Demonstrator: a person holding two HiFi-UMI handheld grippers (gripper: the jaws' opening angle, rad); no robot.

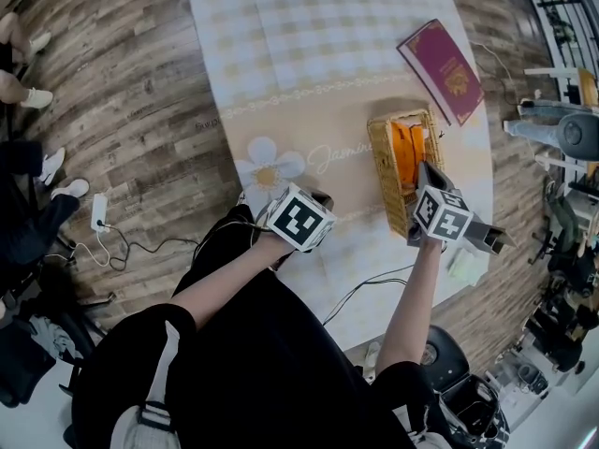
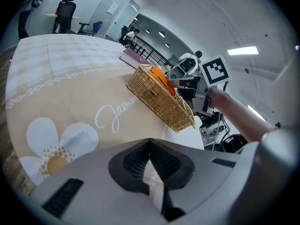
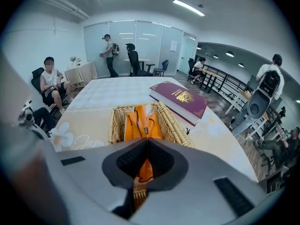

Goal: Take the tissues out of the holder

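My right gripper point(image 1: 421, 171) point(image 3: 146, 142) has its jaws pinched together on the near end of the orange tissue pack point(image 1: 408, 148) point(image 3: 140, 121). The pack stands on edge inside the wicker holder point(image 1: 379, 157) point(image 3: 115, 125), and its far end pokes above the rim. My left gripper point(image 1: 323, 197) point(image 2: 150, 142) rests by the near edge of the table point(image 1: 328, 26). Its jaws are closed tip to tip, with a pale sliver in the slit that I cannot name. It is well apart from the holder. The holder lies close to the table's right edge. A maroon booklet point(image 1: 442, 70) point(image 3: 180, 97) lies just beyond it towards the far right corner, apart from it. Left of the holder the cloth is bare to the daisy print point(image 1: 267, 166) and on to the far edge.
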